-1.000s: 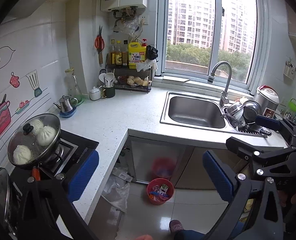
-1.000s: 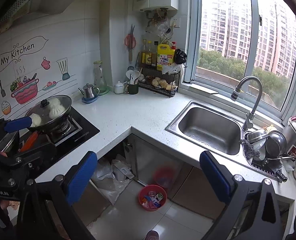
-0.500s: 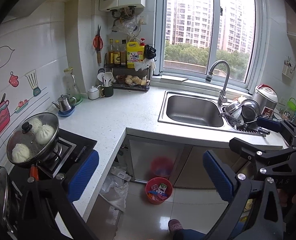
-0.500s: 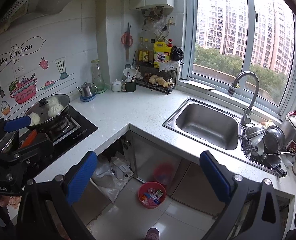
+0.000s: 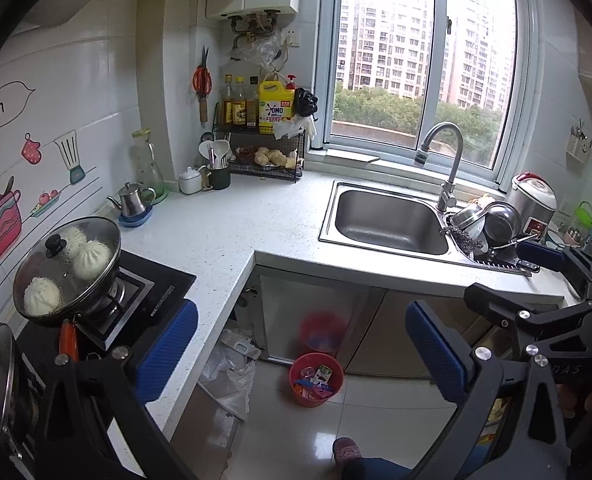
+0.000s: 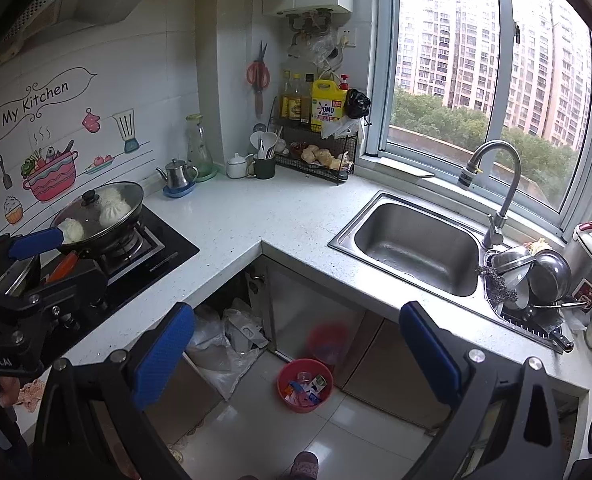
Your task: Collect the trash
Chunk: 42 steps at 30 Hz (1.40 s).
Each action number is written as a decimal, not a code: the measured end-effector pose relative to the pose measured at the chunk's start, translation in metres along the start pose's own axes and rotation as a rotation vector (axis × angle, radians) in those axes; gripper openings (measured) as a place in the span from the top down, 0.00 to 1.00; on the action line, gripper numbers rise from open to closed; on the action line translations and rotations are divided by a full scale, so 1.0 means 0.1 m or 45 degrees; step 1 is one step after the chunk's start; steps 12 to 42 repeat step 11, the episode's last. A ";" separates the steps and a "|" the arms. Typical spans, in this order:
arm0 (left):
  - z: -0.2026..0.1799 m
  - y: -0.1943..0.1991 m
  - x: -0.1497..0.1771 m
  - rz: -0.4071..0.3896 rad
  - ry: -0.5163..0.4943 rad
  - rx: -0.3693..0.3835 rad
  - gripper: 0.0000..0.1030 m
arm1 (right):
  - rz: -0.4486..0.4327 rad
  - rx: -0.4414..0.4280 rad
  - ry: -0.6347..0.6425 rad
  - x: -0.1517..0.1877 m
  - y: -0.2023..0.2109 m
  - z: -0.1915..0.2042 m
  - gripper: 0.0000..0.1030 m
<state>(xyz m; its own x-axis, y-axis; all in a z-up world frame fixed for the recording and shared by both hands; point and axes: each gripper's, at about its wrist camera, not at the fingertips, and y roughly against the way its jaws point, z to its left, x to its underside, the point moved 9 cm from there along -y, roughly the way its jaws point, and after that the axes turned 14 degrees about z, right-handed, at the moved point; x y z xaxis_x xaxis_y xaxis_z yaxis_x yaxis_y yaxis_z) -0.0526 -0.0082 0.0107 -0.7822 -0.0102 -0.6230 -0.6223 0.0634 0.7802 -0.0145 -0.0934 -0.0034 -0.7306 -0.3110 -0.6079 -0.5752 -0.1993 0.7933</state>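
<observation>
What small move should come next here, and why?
Probably lower one tool toward the red bin on the floor. Both the left tool and the right tool are open, hold nothing and hang high above the counter, while the only trash in view is the wrappers inside that bin, by the cabinet under the sink.

The small round red plastic waste bin (image 5: 315, 378) (image 6: 304, 385) sits on the floor at six o'clock, wrappers inside, under the L-shaped speckled white bench (image 5: 232, 232) (image 6: 264, 216). At three o'clock the rectangular steel sink (image 5: 387, 220) (image 6: 411, 246); at nine, the glass-lidded pan of buns (image 5: 66, 266) (image 6: 100, 210).
</observation>
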 end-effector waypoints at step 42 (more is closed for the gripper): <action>0.04 0.00 0.04 0.008 0.023 -0.019 0.00 | -0.003 -0.017 0.014 0.00 0.00 0.05 0.01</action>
